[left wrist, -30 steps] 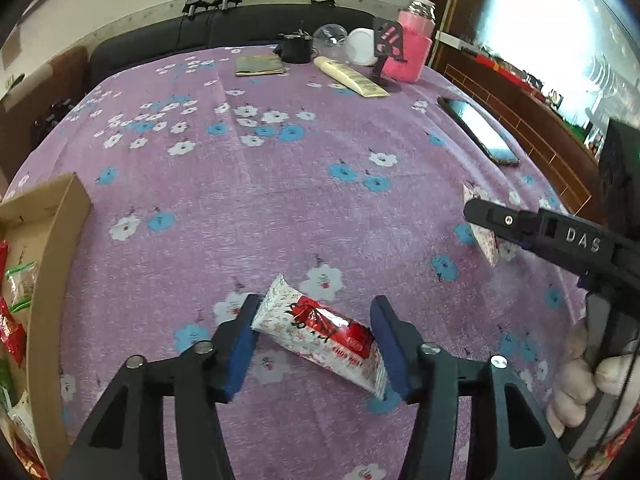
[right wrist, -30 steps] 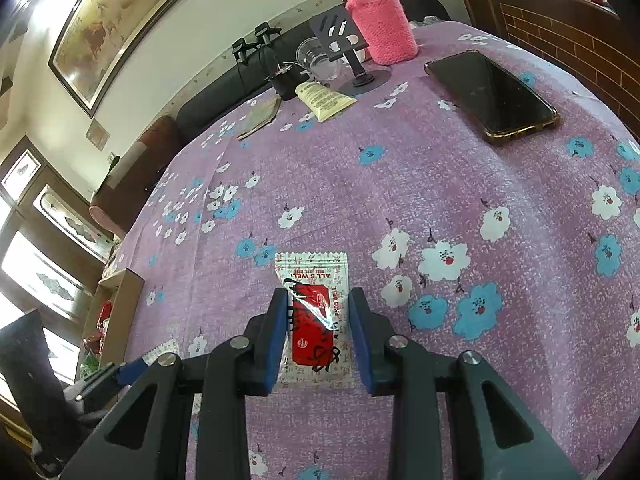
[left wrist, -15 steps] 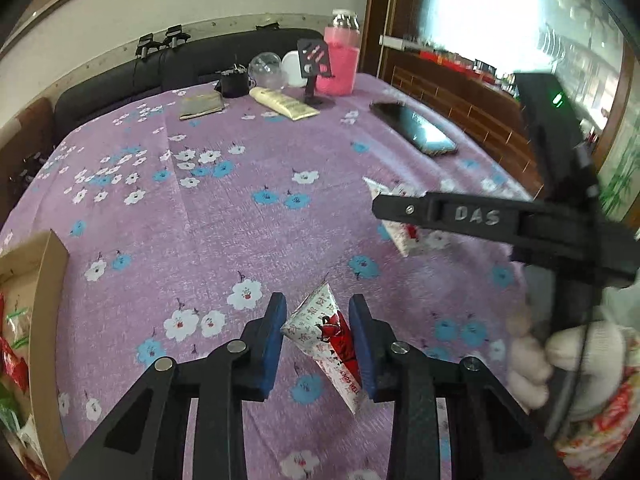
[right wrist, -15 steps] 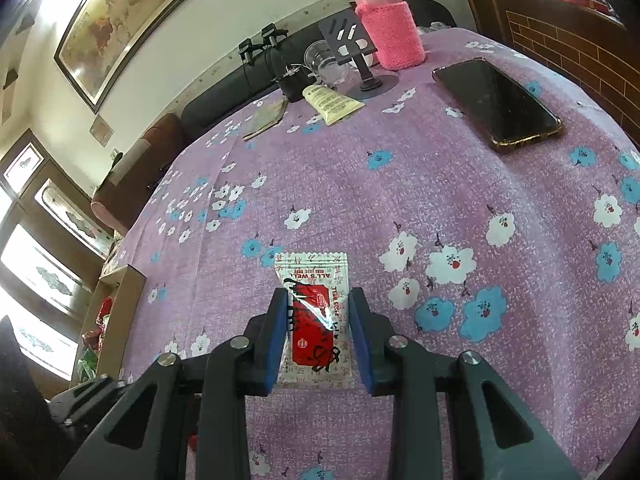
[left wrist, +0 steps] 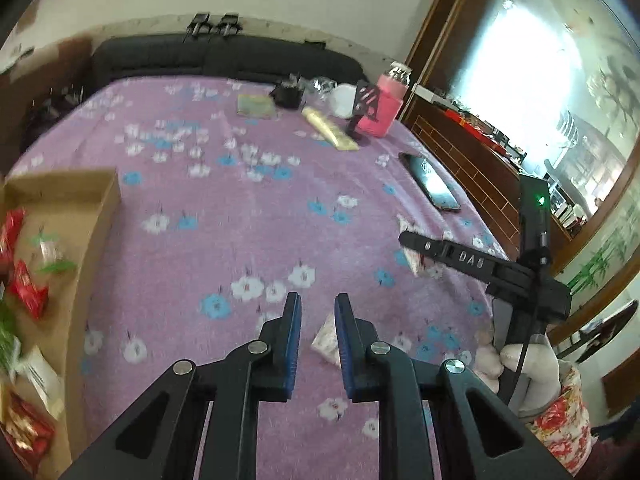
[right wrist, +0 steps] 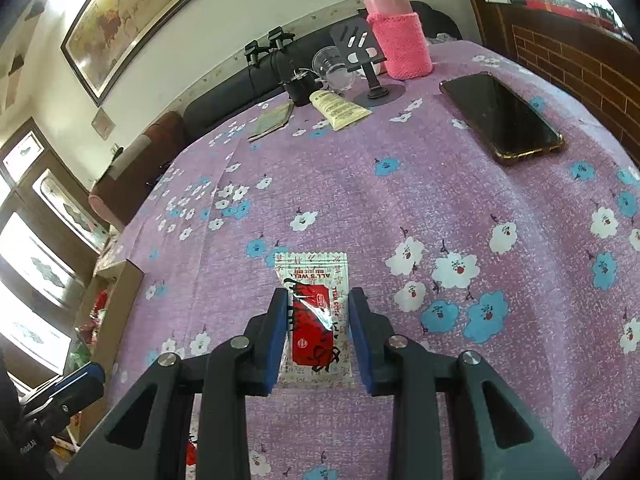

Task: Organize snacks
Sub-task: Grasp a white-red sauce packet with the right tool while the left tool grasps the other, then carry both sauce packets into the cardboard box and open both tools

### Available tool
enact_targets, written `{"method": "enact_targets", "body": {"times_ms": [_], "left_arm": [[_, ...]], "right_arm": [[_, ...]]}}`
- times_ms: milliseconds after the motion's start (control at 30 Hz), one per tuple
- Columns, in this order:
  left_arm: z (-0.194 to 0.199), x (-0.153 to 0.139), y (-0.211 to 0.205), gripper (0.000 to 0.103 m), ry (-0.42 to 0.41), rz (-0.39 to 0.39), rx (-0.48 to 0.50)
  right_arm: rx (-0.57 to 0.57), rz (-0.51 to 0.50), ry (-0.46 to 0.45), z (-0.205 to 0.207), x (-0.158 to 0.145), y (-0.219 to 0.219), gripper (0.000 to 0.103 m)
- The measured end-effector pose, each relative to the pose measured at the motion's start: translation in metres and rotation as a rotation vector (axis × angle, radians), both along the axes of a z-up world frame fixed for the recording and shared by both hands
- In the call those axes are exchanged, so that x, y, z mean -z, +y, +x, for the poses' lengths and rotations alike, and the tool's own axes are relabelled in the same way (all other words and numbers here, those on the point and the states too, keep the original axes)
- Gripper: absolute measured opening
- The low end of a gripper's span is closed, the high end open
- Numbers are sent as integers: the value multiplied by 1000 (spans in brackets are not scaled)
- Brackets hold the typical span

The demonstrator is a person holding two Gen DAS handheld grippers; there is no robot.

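In the left wrist view my left gripper point(left wrist: 318, 298) is lifted above the purple flowered cloth with its jaws drawn close together. A pale snack packet point(left wrist: 326, 340) is pinched edge-on between them and hangs against the right pad. In the right wrist view my right gripper point(right wrist: 318, 292) is shut on a red and white snack packet point(right wrist: 314, 312), gripped across its width and jutting past the fingertips. That same packet point(left wrist: 412, 254) shows behind the right gripper's finger point(left wrist: 460, 258) in the left view. A cardboard box point(left wrist: 96, 216) holding several red and green packets point(left wrist: 28, 288) lies at the left.
A phone point(right wrist: 504, 116) lies at the right of the table. At the far end stand a pink-sleeved bottle point(right wrist: 396, 36), a phone stand point(right wrist: 372, 72), a cream tube point(right wrist: 340, 108) and a glass cup point(right wrist: 332, 68). A gloved hand point(left wrist: 524, 360) holds the right gripper. A dark sofa runs behind.
My left jaws closed on the packet that lay between them, lifted it and swung left towards the box; the packet turned edge-on. The right gripper and its packet stayed put.
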State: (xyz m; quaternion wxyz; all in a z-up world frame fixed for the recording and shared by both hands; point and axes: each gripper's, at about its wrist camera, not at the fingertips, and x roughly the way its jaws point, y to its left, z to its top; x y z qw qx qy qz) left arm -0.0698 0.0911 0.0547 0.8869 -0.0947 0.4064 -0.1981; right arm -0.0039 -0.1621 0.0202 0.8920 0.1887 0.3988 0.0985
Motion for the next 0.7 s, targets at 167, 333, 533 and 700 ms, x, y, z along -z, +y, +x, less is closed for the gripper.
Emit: {"method": "enact_targets", "body": {"times_ms": [167,333,533,700], "left_arm": [[-6,26,-24,62,107,-40,32],[-1,39,-72,64,106,131,98],[0,43,-86,25,31,278,156],[1,38,-56,25,35,228,117]], "right_arm": [[25,-7,5,0,2,-2,29],[35,-7,15,2,5,-5,29],[34,-2,17,3,6,-6,29],[34,8,11,1,5,-7,29]]}}
